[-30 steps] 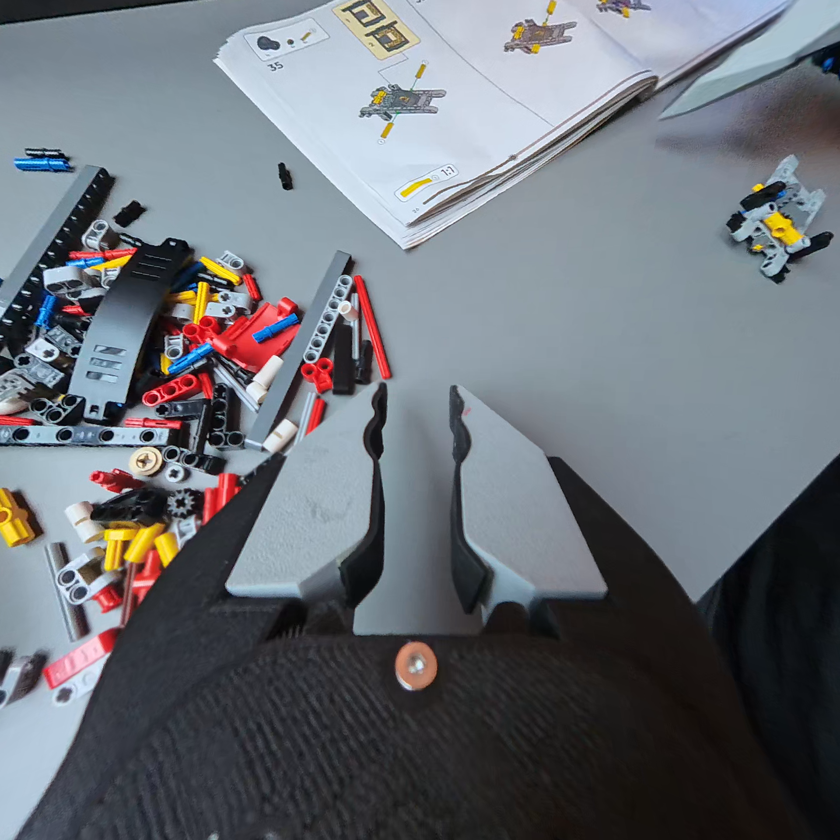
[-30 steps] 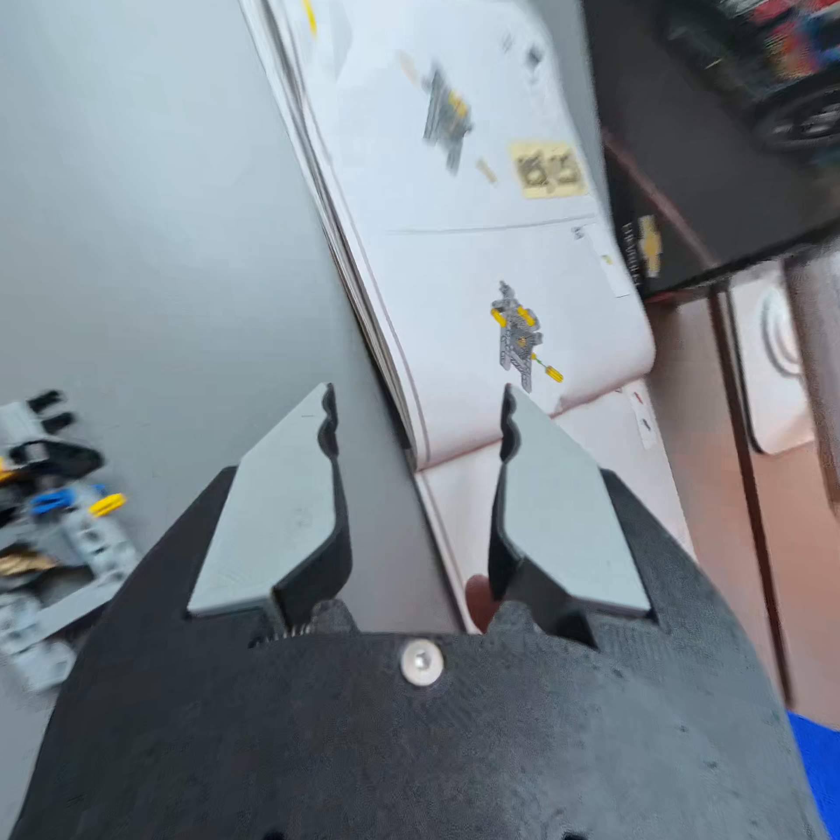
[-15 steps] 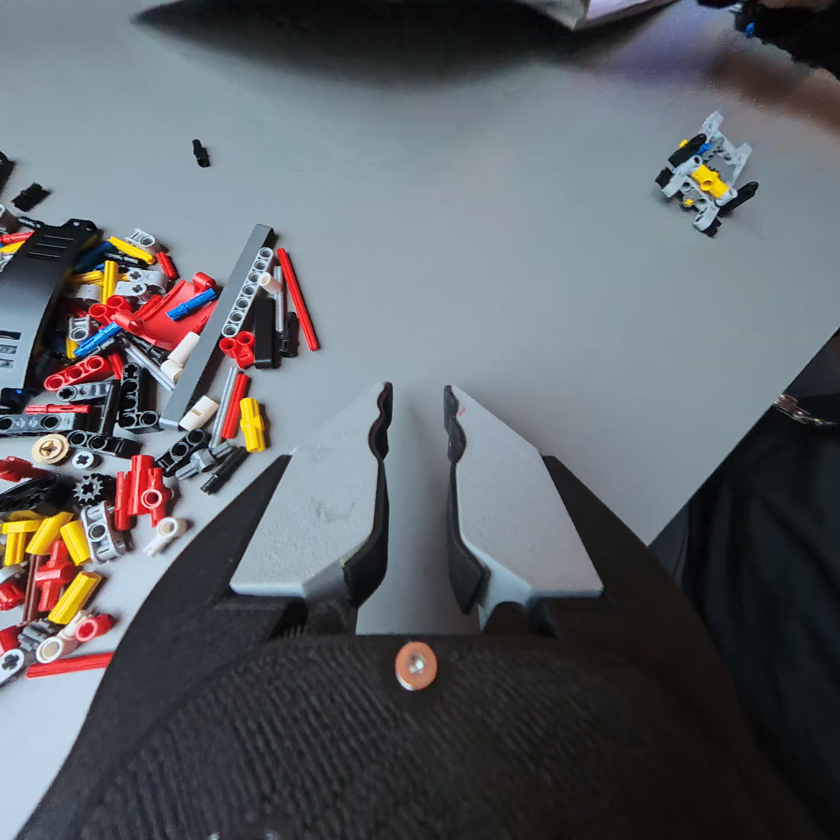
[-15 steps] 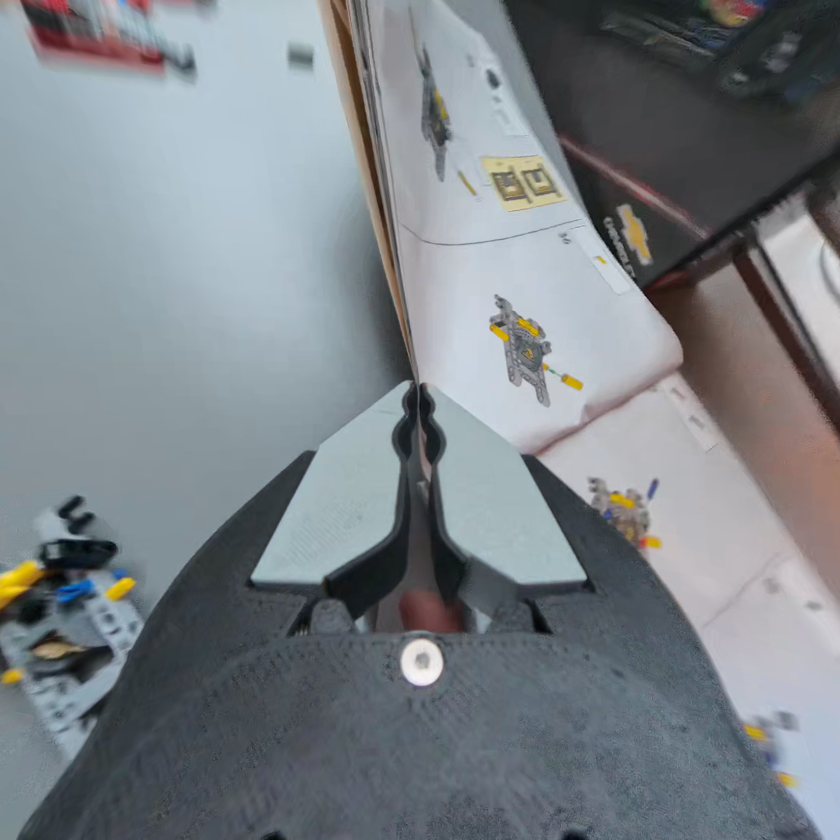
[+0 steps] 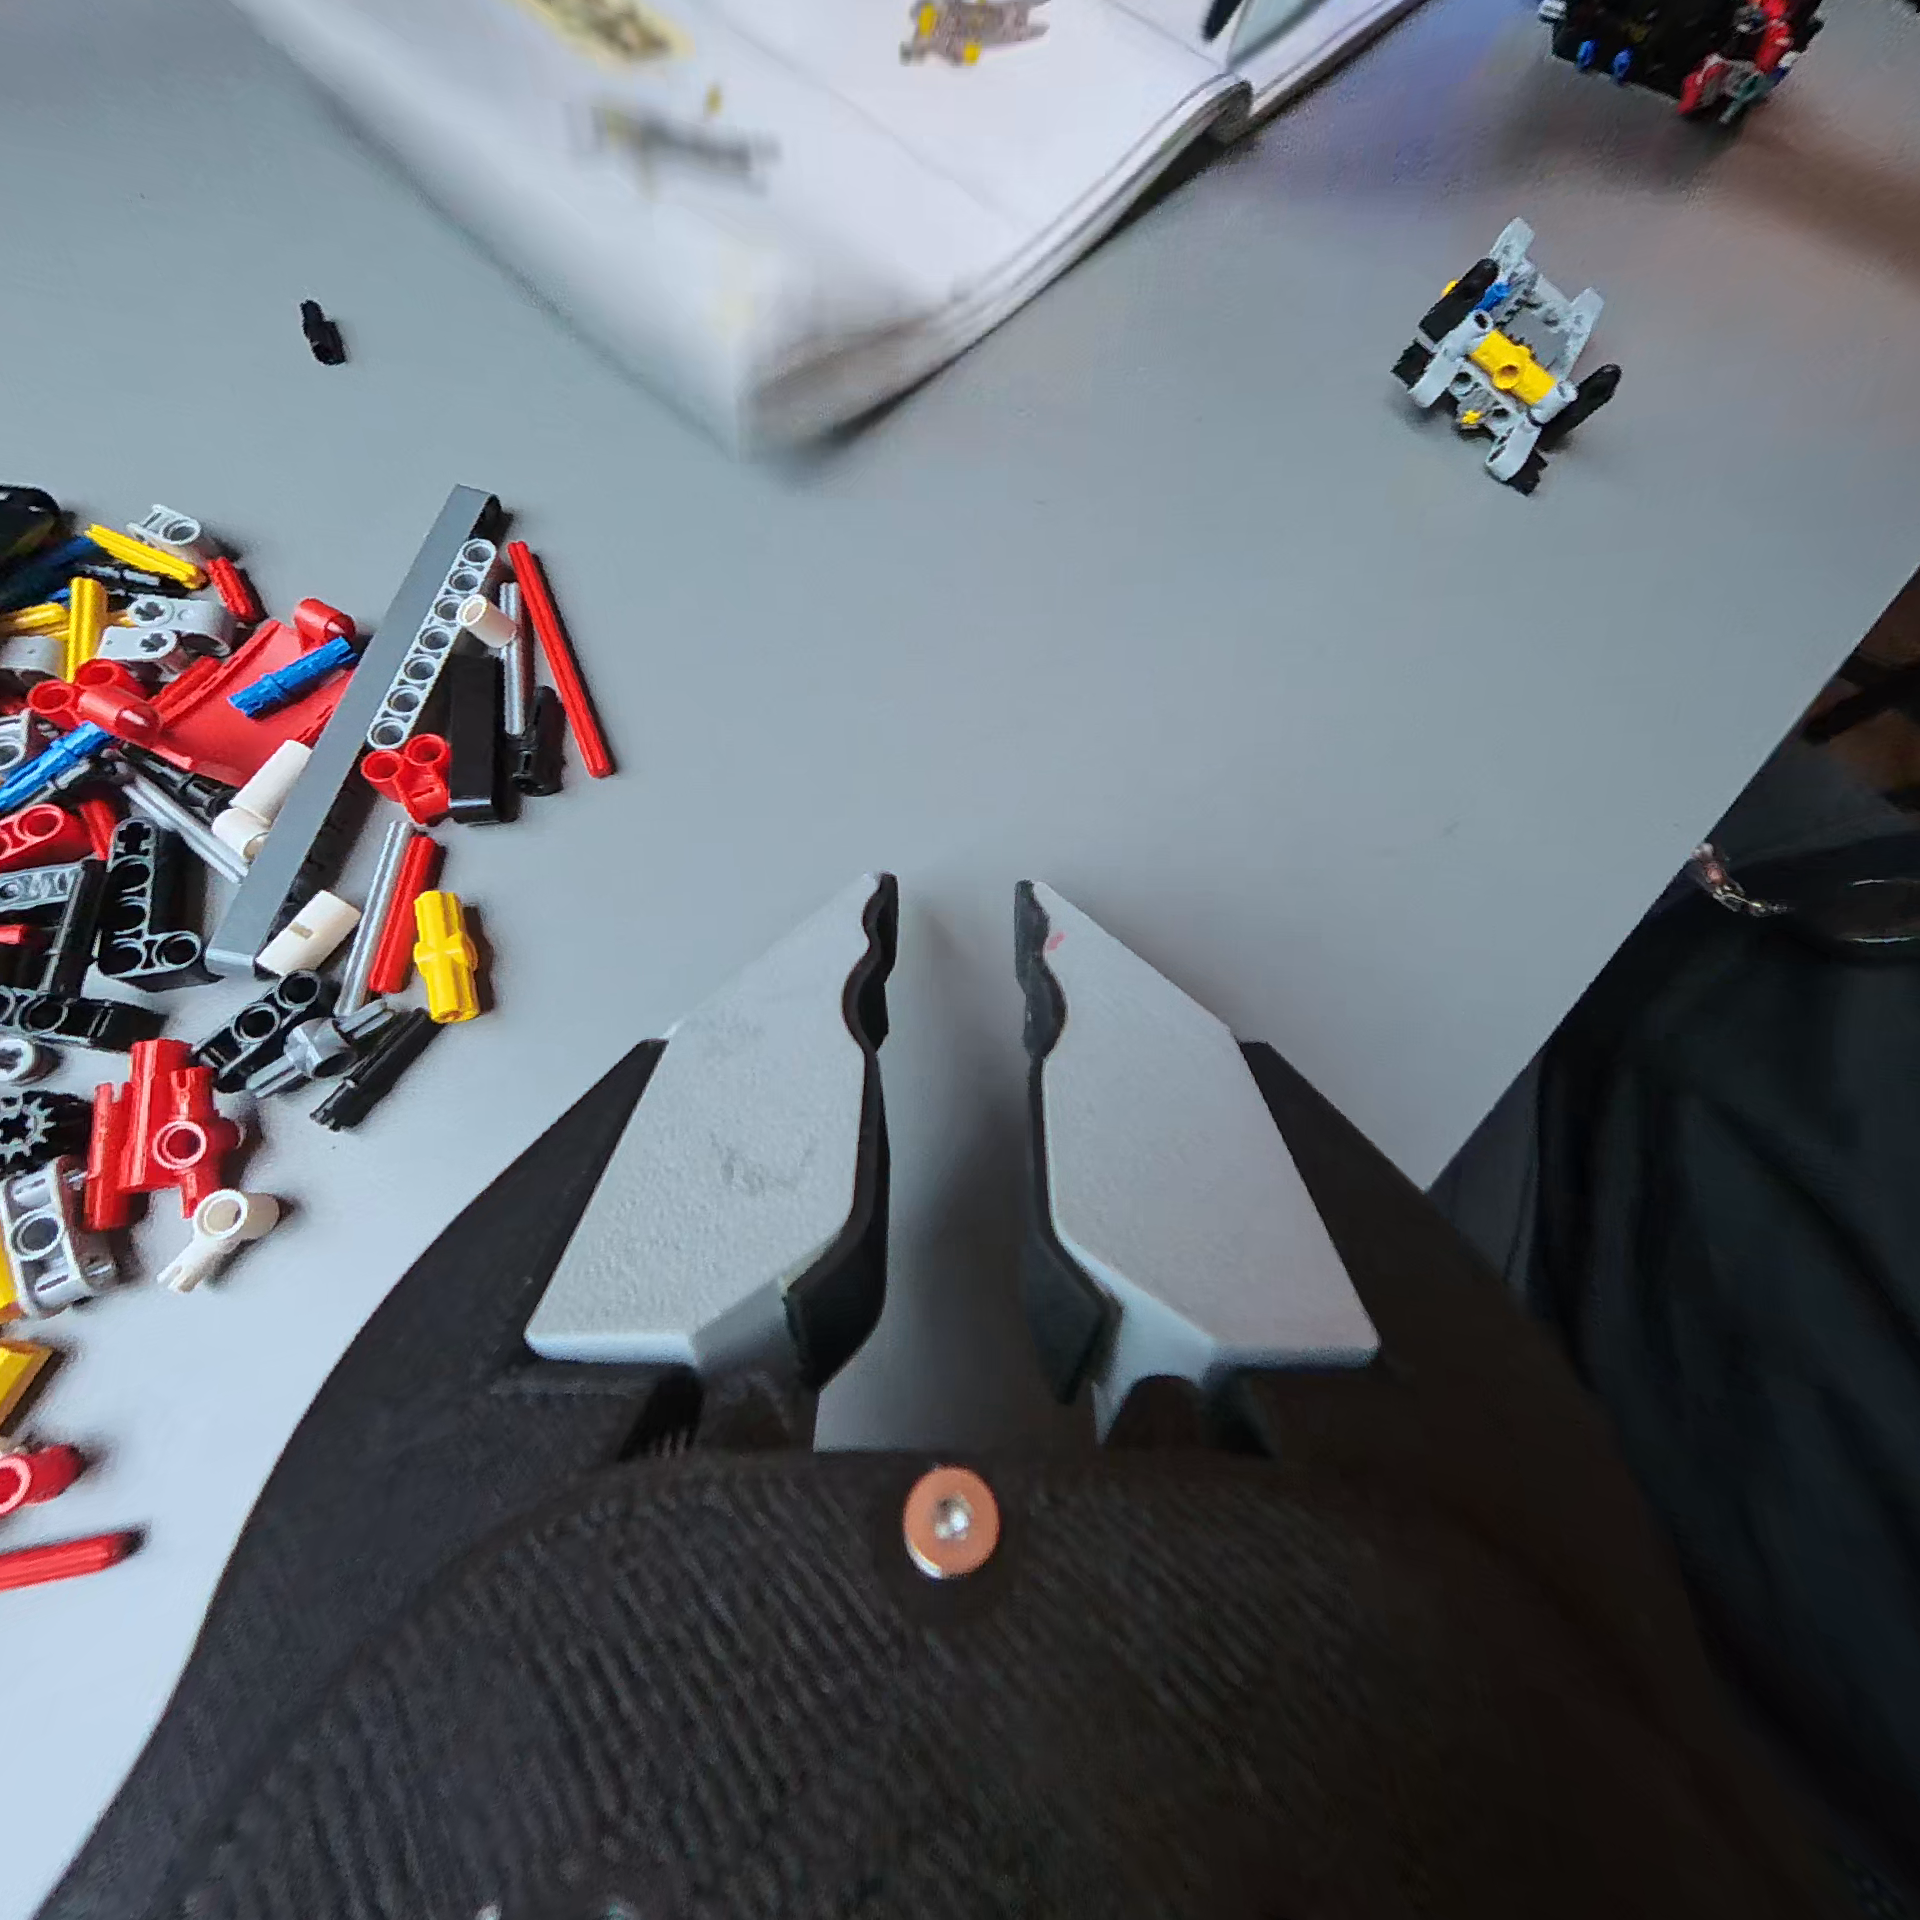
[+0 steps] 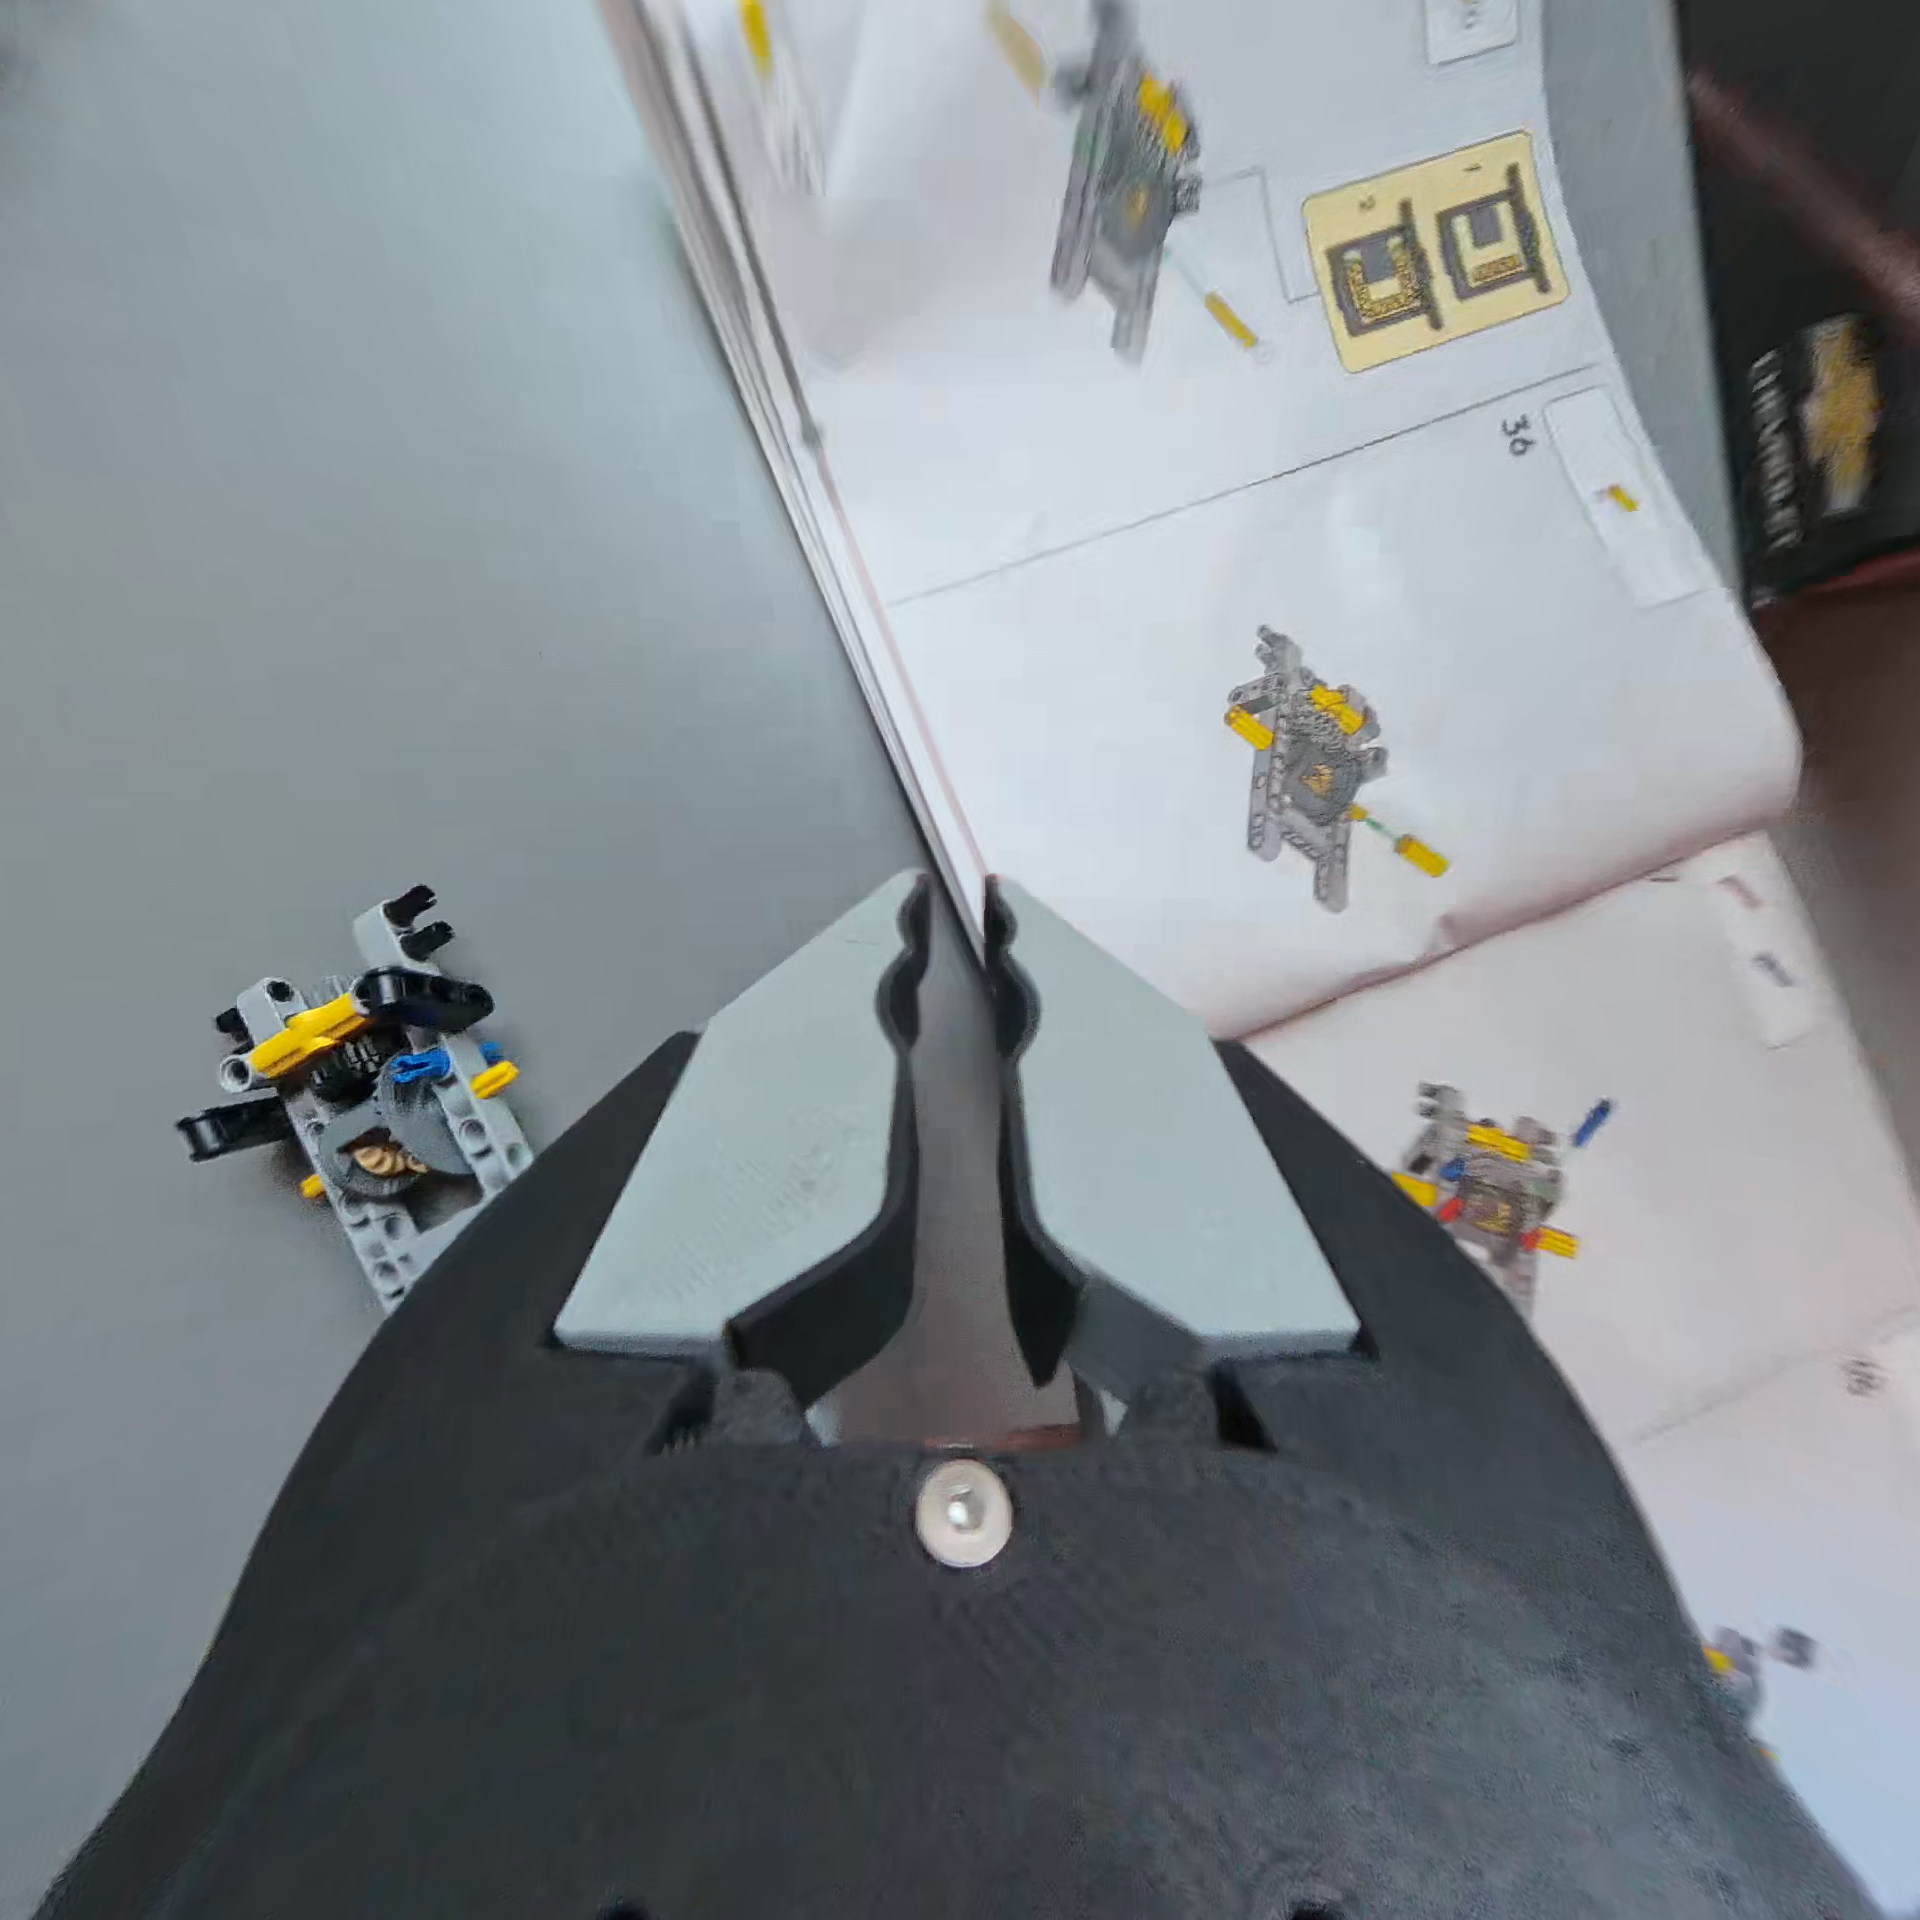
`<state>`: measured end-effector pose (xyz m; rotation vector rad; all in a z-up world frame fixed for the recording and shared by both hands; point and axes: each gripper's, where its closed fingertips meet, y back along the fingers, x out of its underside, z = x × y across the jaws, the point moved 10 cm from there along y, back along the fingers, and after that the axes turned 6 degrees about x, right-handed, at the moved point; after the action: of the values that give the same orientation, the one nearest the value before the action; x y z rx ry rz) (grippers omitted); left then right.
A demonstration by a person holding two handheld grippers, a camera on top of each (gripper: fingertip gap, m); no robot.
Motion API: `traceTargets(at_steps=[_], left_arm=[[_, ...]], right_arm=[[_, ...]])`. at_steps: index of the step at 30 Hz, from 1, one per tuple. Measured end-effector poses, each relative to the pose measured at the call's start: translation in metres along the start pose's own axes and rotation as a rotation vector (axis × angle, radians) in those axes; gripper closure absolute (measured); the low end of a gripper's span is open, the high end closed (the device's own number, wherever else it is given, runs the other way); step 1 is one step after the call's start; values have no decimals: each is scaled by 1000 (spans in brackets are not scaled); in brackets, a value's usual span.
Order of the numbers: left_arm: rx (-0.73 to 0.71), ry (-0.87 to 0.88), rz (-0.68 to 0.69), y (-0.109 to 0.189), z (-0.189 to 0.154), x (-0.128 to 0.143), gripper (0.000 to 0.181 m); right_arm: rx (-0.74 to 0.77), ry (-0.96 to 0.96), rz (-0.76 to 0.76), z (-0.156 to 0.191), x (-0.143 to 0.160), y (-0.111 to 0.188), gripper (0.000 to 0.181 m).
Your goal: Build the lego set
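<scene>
The open instruction booklet [image 5: 831, 208] lies at the far side of the grey table. In the right wrist view my right gripper [image 6: 956, 899] is shut on the edge of a page of the booklet [image 6: 1143, 623], which stands up between the fingertips. A small grey, yellow and black lego assembly [image 6: 353, 1081] lies just left of that gripper; it also shows in the left wrist view [image 5: 1501, 358] at the far right. My left gripper [image 5: 956, 904] is open by a narrow gap and empty, low over bare table. A pile of loose lego parts [image 5: 208, 779] lies to its left.
A lone black pin [image 5: 322, 332] lies near the booklet. A larger dark lego assembly [image 5: 1683, 42] sits at the far right corner. The table edge [image 5: 1662, 831] runs diagonally on the right, with a person's dark clothing [image 5: 1714, 1247] beyond. A dark box [image 6: 1818, 416] stands past the booklet. The tips of one gripper are about 30 centimetres away from the tips of the other. The lone black pin [image 5: 322, 332] is about 20 centimetres from my left fingertips and 25 centimetres from my right.
My right gripper went from wide open to shut on a page edge and has lifted it. My left gripper stayed open and shifted over the table, first right, then back toward the booklet.
</scene>
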<state>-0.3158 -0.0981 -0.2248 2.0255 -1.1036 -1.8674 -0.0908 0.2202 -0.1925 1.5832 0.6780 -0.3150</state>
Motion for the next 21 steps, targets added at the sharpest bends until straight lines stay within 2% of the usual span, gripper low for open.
traceTargets(at_steps=[2, 4, 6, 7, 9, 12, 15, 18, 21], left_arm=[[-12, -15, 3, 2, -4, -1, 161], [-27, -29, 5, 5, -9, -4, 161], [-52, -45, -4, 8, -15, -8, 161], [-65, -54, -11, 10, -19, -10, 161], [-77, -66, -27, 12, -30, -14, 161], [-106, -73, -72, 15, -50, -15, 159], [-165, -84, -157, 15, -73, -13, 157], [-162, -42, -210, 17, -99, -5, 153], [-193, -55, -230, 20, -127, 7, 148]], right_arm=[[13, -63, -88, -4, 2, 5, 165], [42, -165, -193, -13, 5, 9, 178], [12, -200, -43, -13, 15, -4, 181], [7, -186, -16, -8, 16, -3, 181], [64, -160, -174, 8, 9, 28, 181], [188, -173, -422, 37, 13, 99, 177], [248, -217, -488, 71, 47, 133, 163], [338, -223, -414, 99, 89, 125, 134], [407, -222, -368, 114, 120, 111, 126]])
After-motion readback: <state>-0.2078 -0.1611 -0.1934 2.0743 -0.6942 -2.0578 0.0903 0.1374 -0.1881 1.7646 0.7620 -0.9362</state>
